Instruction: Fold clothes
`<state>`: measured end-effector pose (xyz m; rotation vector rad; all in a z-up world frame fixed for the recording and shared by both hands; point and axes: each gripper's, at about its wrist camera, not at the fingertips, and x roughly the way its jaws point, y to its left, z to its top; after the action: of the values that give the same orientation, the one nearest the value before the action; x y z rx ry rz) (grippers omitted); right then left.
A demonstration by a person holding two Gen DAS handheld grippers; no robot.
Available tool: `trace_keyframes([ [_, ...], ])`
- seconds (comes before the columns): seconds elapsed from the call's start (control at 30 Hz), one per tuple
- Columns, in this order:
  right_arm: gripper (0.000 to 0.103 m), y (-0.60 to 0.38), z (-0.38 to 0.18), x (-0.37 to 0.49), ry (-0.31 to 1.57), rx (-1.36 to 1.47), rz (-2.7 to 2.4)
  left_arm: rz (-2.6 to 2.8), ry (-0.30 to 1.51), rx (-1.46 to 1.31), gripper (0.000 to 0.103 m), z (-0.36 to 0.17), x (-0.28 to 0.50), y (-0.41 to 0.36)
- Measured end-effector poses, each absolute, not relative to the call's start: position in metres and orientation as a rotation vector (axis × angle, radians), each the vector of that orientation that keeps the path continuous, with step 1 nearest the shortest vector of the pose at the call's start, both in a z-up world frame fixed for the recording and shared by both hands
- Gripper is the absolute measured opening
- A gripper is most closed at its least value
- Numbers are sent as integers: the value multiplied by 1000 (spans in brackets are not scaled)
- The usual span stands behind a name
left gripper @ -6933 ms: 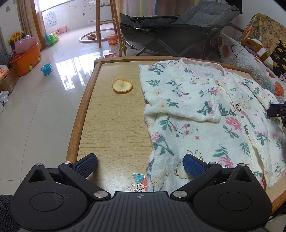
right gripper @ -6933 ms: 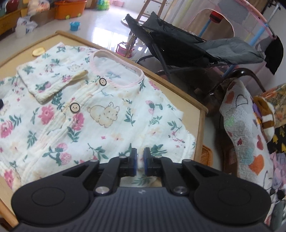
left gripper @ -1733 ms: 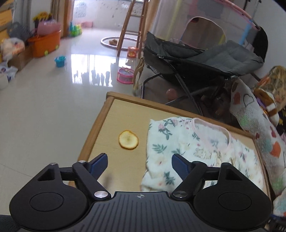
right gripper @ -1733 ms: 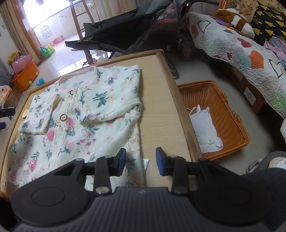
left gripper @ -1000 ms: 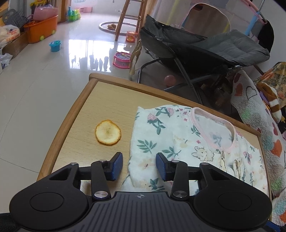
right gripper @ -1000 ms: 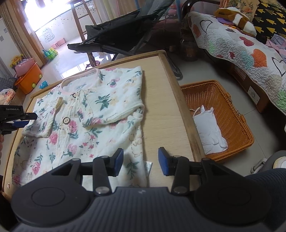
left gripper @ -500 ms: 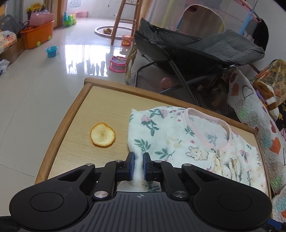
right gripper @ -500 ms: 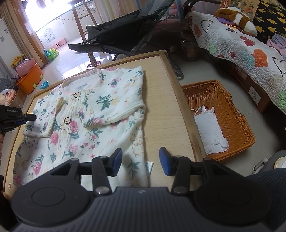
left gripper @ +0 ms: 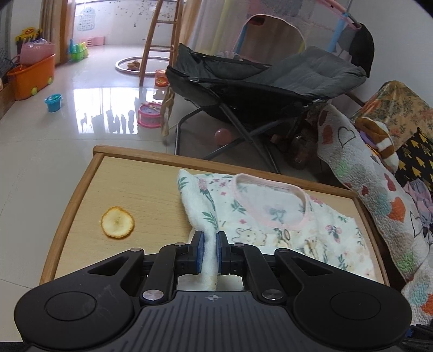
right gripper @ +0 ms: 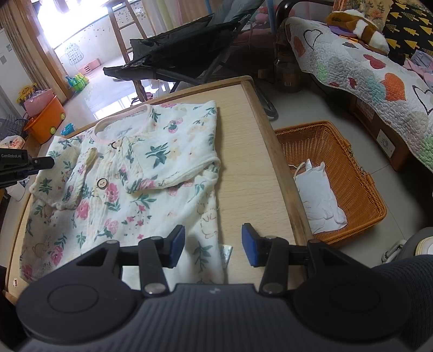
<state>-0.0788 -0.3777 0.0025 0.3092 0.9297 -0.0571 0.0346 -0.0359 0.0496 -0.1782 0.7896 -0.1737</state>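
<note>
Left gripper (left gripper: 209, 253): blue pads pinched tight on a lifted ridge of the floral garment (left gripper: 270, 224), the cloth's left edge, raised off the wooden table (left gripper: 130, 186). Right gripper (right gripper: 213, 249): jaws about half apart, nothing gripped, hanging over the garment's lower right edge with a white care tag (right gripper: 226, 254) showing between the pads. Garment lies spread across the table, pink neckline toward the far end, both sleeves folded in over the chest. Left wrist view only: one dried orange slice (left gripper: 118, 222) on the bare wood left of the garment, apart from it; one pink ball (left gripper: 222, 134) under the grey reclining chair (left gripper: 270, 81); one toy drum (left gripper: 149, 114) and one small blue bucket (left gripper: 54, 102) on the tiled floor. Right wrist view only: two wooden buttons down the placket, upper (right gripper: 115, 144) and lower (right gripper: 102, 182); one wicker basket (right gripper: 360, 173) on the floor just beside the table's right edge, holding one white cloth (right gripper: 319, 200); the left gripper's black finger at the garment's left side. Both views: one orange storage bin (left gripper: 31, 75), one wooden ladder stool (left gripper: 159, 32), one heart-patterned quilt (right gripper: 365, 62) with one plush toy (right gripper: 357, 24) on it. Dark sleeve (right gripper: 400, 273) at lower right.
</note>
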Motion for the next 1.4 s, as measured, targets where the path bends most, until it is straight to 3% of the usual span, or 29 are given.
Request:
trace_keyframes([
  [0.63,49,-377,2,-79,930,305,-50,-332,818,6,10,47,23,-89],
  [0.87,51,-376,2,-78,930,302,-46,-294,883,-59,10,28,29,-88],
  [1.03,52,-376,2,-78,930,299,-45,-291,875,-46,20,22,29,-92],
  [1.4,52,-373,1,-79,930,288,-46,-321,853,-128,20,31,25,-94],
])
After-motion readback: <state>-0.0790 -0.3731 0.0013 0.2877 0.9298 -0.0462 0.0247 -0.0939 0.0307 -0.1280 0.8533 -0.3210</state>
